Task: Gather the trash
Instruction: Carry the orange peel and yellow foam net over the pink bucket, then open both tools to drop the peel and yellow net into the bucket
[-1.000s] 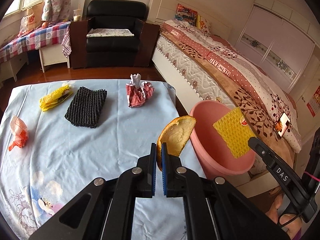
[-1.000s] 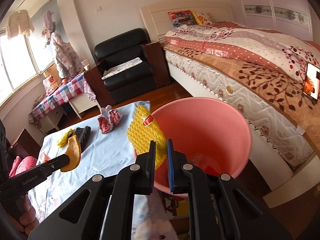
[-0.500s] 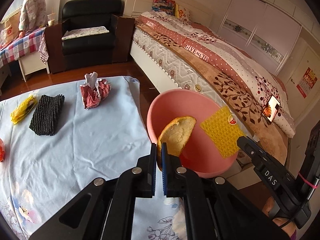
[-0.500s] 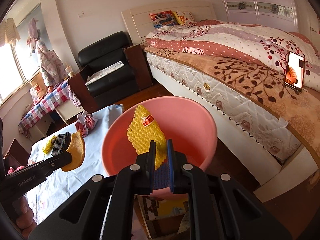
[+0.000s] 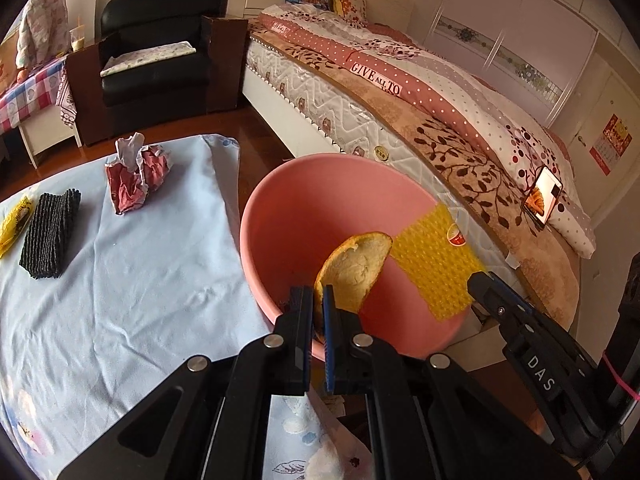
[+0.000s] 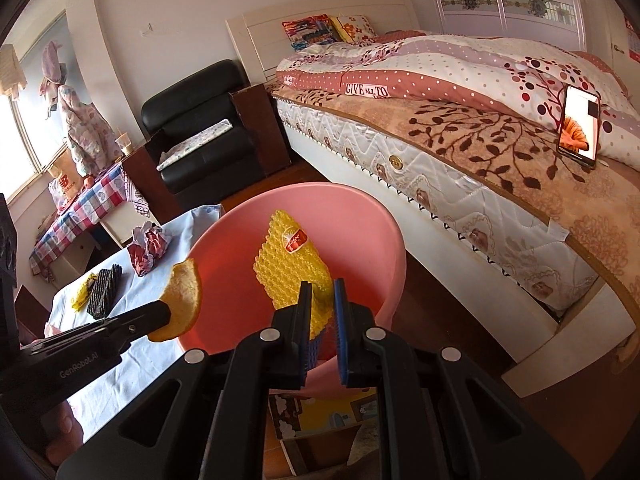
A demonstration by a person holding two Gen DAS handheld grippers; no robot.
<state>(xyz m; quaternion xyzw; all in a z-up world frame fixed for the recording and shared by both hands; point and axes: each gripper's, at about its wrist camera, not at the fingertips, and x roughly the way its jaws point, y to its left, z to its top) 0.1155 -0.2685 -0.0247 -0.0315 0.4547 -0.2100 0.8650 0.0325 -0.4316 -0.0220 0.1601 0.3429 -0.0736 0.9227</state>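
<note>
My left gripper (image 5: pixel 318 300) is shut on an orange peel (image 5: pixel 354 270) and holds it over the pink bin (image 5: pixel 280 208). My right gripper (image 6: pixel 322 294) grips a yellow bubble-wrap sheet (image 6: pixel 294 264) over the same bin (image 6: pixel 360 208); its jaws have parted a little around the sheet. The peel (image 6: pixel 182 304) and the sheet (image 5: pixel 436 268) each show in the other view. On the blue tablecloth (image 5: pixel 120 300) lie a crumpled red-and-white wrapper (image 5: pixel 136 176), a black ribbed pad (image 5: pixel 50 234) and a yellow wrapper (image 5: pixel 12 226).
The bin stands beside the table's right edge, between table and bed (image 5: pixel 400 120). A phone (image 5: pixel 542 198) leans on the bed. A black armchair (image 5: pixel 156 52) and a checked side table (image 5: pixel 24 96) stand behind the table. A picture box (image 6: pixel 320 412) lies under the bin.
Both grippers have moved right, from over the table's edge to over the pink bin. The right jaws have widened slightly around the yellow sheet. The left still clamps the peel.
</note>
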